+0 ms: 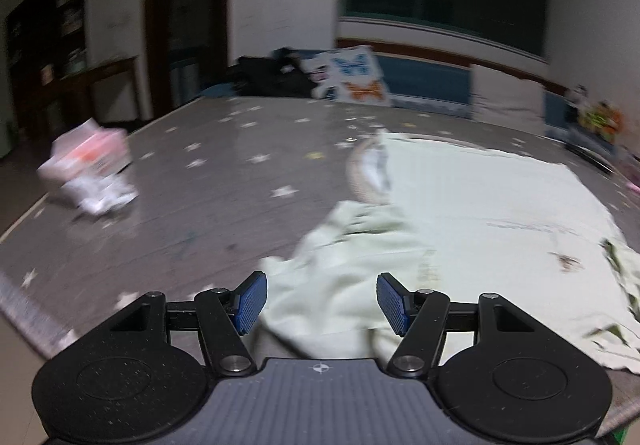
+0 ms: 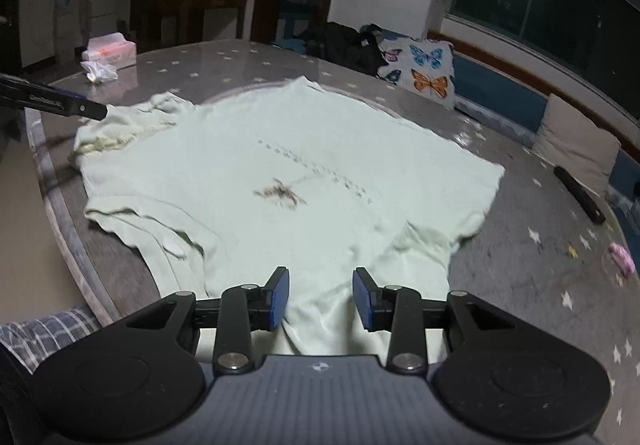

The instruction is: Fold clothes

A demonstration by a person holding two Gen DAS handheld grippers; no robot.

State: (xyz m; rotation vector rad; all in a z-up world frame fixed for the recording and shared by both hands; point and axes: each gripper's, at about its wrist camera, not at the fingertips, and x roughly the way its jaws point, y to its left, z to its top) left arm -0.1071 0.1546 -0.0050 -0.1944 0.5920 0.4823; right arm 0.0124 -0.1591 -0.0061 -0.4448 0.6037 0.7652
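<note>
Pale green T-shirt [image 2: 280,165] lies spread on our table [image 2: 520,245], sleeve bunched at ten o'clock; both our left gripper [image 1: 322,303] and right gripper [image 2: 320,299] gape, fabric between unpinched pads; we'd pinch edges evenly

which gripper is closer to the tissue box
Left. The left gripper sits at the shirt sleeve on the tissue box side; the right gripper is at the opposite sleeve.

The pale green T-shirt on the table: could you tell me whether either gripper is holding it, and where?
Neither: the left gripper and right gripper are open over the T-shirt.
</note>
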